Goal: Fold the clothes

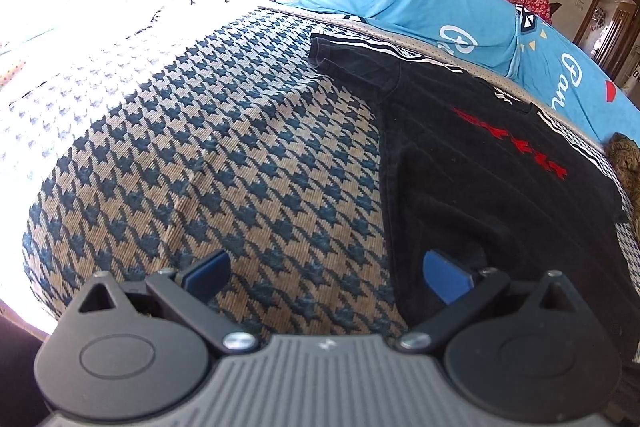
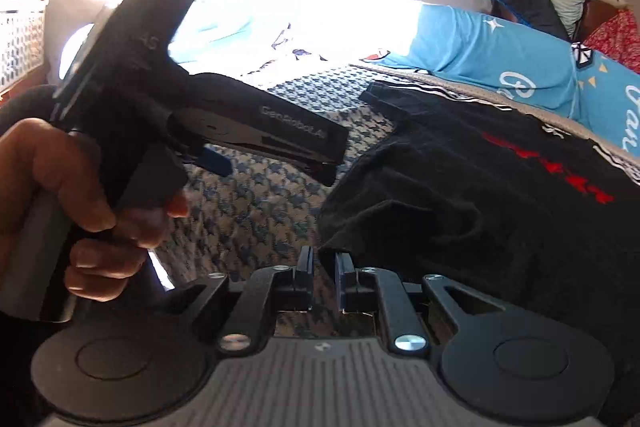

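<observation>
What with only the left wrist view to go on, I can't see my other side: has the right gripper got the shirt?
Observer: It seems so. The right gripper is nearly shut, with the edge of the black shirt bunched up at its tips.
Operator: Anything near my left gripper?
Observer: Only the hand holding it, above the houndstooth cover. No cloth hangs from it.

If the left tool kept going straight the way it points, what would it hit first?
Probably the houndstooth cover: the left tool points down at it, open, with the black shirt's edge by its right finger. Depth is unclear.
</observation>
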A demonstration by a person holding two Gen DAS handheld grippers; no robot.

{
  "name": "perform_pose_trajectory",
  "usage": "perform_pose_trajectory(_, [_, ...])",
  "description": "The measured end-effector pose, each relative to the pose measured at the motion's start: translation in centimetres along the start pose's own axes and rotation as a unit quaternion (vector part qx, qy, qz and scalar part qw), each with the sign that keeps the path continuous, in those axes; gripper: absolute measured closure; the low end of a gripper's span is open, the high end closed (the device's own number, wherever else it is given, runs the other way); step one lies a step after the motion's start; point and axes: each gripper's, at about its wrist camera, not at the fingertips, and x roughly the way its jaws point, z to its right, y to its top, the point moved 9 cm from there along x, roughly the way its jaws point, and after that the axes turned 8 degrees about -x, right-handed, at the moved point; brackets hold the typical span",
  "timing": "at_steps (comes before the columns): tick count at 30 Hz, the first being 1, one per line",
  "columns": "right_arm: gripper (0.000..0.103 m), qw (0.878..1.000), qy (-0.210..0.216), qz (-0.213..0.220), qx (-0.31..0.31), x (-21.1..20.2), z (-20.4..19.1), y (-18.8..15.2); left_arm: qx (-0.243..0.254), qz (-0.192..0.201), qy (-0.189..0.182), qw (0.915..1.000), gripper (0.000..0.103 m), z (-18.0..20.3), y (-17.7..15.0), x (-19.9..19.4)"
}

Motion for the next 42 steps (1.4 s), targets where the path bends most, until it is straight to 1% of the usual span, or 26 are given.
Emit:
perform_pose_trajectory(1, [0.091, 1.0, -0.02, -0.005, 0.0, 0.3, 0.7, -0.1, -0.002, 0.0, 0.001, 1.0, 0.0, -0.1, 0.0, 0.0])
perform_pose_trajectory(4, [0.091, 0.998, -0.053, -0.034, 0.023, 1.3, 2.8, -0.8, -0.007, 0.0, 0.001, 1.0, 0.0, -0.3, 0.2, 0.0])
perform_pose_trajectory(7, [0.091, 0.993, -0.098, -0.05, 0.047, 1.1, 4.7, -1.5, -0.013, 0.0, -0.002, 0.9999, 0.0, -0.5, 0.4, 0.0])
perform_pose_trajectory(9, [0.091, 0.99, -0.107, -0.048, 0.073, 0.7, 5.7, -1.5, -0.014, 0.002, -0.002, 0.9999, 0.0, -0.6, 0.5, -0.1])
perform_pose_trajectory(11, [0.091, 0.989, -0.113, -0.038, 0.086, 0.1, 6.0, -1.2, -0.018, 0.002, -0.003, 0.9998, 0.0, -0.7, 0.6, -0.1])
perform_pose_trajectory(12, [0.09, 0.989, -0.124, -0.031, 0.08, -0.2, 6.0, -1.1, -0.02, 0.002, -0.004, 0.9998, 0.0, -0.8, 0.6, -0.2])
perform_pose_trajectory(13, [0.087, 0.988, -0.139, -0.025, 0.067, -0.5, 6.0, -0.9, -0.022, 0.002, -0.004, 0.9997, 0.0, -0.9, 0.6, -0.2])
perform_pose_trajectory(15, [0.086, 0.985, -0.164, -0.013, 0.049, -1.2, 5.9, -0.2, -0.026, 0.002, -0.005, 0.9996, 0.0, -1.1, 0.6, -0.3])
perform_pose_trajectory(16, [0.086, 0.984, -0.174, -0.007, 0.045, -1.6, 5.9, 0.1, -0.028, 0.002, -0.005, 0.9996, 0.0, -1.1, 0.7, -0.3])
perform_pose_trajectory(18, [0.086, 0.982, -0.182, 0.005, 0.054, -2.3, 6.2, 0.5, -0.032, 0.002, -0.006, 0.9995, 0.0, -1.3, 0.7, -0.4])
perform_pose_trajectory(19, [0.086, 0.983, -0.173, 0.011, 0.058, -2.5, 6.1, 0.7, -0.034, 0.002, -0.007, 0.9994, 0.0, -1.3, 0.7, -0.4])
perform_pose_trajectory(21, [0.086, 0.989, -0.134, 0.022, 0.056, -2.6, 5.1, 1.1, -0.036, 0.002, -0.007, 0.9993, 0.0, -1.4, 0.7, -0.5])
perform_pose_trajectory(23, [0.086, 0.994, -0.101, 0.029, 0.031, -2.3, 3.4, 1.5, -0.038, 0.001, -0.008, 0.9992, 0.0, -1.5, 0.7, -0.5])
perform_pose_trajectory(25, [0.086, 0.997, -0.072, 0.025, 0.001, -1.8, 1.7, 1.5, -0.038, 0.001, -0.008, 0.9992, 0.0, -1.5, 0.7, -0.5])
perform_pose_trajectory(27, [0.086, 0.998, -0.051, 0.008, -0.025, -0.7, 0.1, 1.0, -0.038, 0.0, -0.009, 0.9992, 0.0, -1.5, 0.7, -0.5])
perform_pose_trajectory(28, [0.086, 0.998, -0.049, -0.003, -0.04, -0.2, -0.4, 0.7, -0.038, 0.0, -0.009, 0.9992, 0.0, -1.5, 0.7, -0.5])
perform_pose_trajectory(30, [0.086, 0.996, -0.058, -0.017, -0.066, 0.7, -1.1, 0.2, -0.039, -0.001, -0.009, 0.9992, 0.0, -1.5, 0.7, -0.4])
perform_pose_trajectory(34, [0.081, 0.992, -0.067, -0.049, -0.097, 2.7, -1.6, -0.9, -0.041, -0.001, -0.008, 0.9991, 0.0, -1.6, 0.7, -0.5])
perform_pose_trajectory(37, [0.078, 0.989, -0.079, -0.044, -0.116, 3.3, -1.7, -1.1, -0.043, 0.0, -0.008, 0.999, 0.0, -1.6, 0.6, -0.6])
perform_pose_trajectory(41, [0.078, 0.988, -0.089, -0.034, -0.124, 3.3, -1.8, -1.2, -0.042, 0.002, -0.01, 0.9991, 0.0, -1.6, 0.7, -0.7])
perform_pose_trajectory(42, [0.08, 0.988, -0.09, -0.033, -0.123, 3.3, -1.7, -1.2, -0.042, 0.003, -0.011, 0.999, 0.0, -1.6, 0.7, -0.8])
